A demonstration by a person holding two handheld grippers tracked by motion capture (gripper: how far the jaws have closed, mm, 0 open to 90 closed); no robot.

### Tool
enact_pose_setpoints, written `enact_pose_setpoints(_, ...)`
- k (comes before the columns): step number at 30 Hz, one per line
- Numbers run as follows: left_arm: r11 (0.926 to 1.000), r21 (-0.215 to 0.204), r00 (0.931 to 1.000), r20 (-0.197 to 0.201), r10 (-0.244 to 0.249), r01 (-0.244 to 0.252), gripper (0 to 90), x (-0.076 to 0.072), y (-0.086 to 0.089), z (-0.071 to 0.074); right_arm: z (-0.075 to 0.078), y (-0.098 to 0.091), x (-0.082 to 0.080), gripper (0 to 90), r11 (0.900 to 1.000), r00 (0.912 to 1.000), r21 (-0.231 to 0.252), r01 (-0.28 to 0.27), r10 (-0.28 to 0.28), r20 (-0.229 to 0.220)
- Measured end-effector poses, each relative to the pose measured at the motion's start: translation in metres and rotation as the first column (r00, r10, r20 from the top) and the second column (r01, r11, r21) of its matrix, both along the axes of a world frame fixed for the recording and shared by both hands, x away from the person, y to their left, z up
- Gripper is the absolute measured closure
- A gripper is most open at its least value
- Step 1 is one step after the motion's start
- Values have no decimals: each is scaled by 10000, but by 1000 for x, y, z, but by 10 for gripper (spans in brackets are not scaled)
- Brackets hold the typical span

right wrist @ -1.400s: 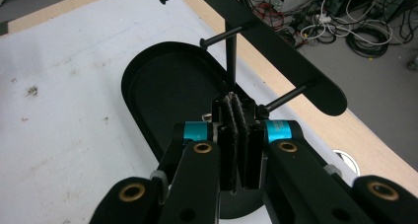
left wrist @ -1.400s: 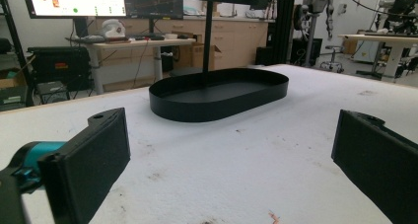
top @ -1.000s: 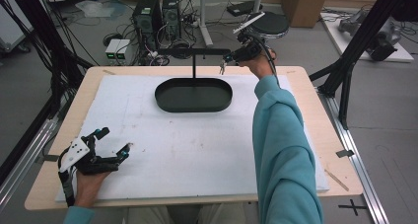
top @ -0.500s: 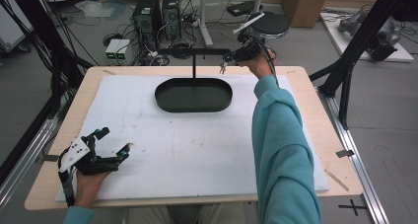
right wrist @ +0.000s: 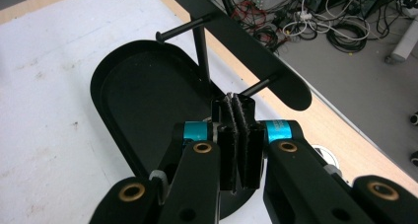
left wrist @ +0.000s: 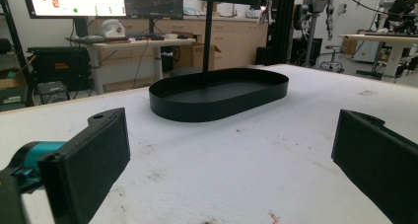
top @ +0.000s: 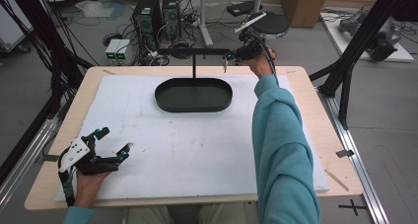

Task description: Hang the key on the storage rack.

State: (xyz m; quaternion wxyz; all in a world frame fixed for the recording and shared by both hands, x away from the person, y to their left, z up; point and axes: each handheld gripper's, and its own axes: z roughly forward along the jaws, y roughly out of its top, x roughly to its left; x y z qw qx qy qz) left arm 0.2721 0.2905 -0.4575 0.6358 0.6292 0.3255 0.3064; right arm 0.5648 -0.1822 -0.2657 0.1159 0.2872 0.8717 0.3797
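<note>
A black oval tray (top: 162,103) sits at the far middle of the white mat, with a thin post and a crossbar (top: 197,51) rising from it. My right gripper (top: 230,57) is at the bar's right end, shut on a small key (top: 225,64) that dangles below its tips. In the right gripper view the pads (right wrist: 224,135) are pressed together just under a peg (right wrist: 256,86) of the crossbar (right wrist: 256,41); a sliver of metal (right wrist: 229,94) shows at their top. My left gripper (top: 115,139) rests open at the near left, empty, facing the tray (left wrist: 217,113).
The white mat (top: 197,150) covers most of the wooden table (top: 320,135). A teal sleeve (top: 278,150) reaches across the right side. Beyond the far edge lie computers, cables and a stool. Black frame posts stand at both sides.
</note>
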Motion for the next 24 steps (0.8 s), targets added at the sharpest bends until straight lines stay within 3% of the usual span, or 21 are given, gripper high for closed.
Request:
enact_pose_setpoints(18, 10000, 31, 10000, 4, 15, -15, 17, 0, 0, 0, -8, -2, 10, 852, 9990, 9985, 256, 374, -384, 382)
enact_pose_setpoints(20, 10000, 30, 10000, 2, 16, -16, 17, 0, 0, 0, -7, -3, 10, 725, 9965, 9951, 397, 736, -760, 634)
enact_pose_setpoints(22, 10000, 4, 10000, -7, 0, 0, 17, 0, 0, 0, -6, -7, 10, 645, 9935, 9939, 666, 926, -963, 541)
enact_pose_setpoints(24, 10000, -18, 10000, -20, 14, -15, 17, 0, 0, 0, -5, -10, 9, 497, 9886, 9879, 654, 1355, -1399, 672)
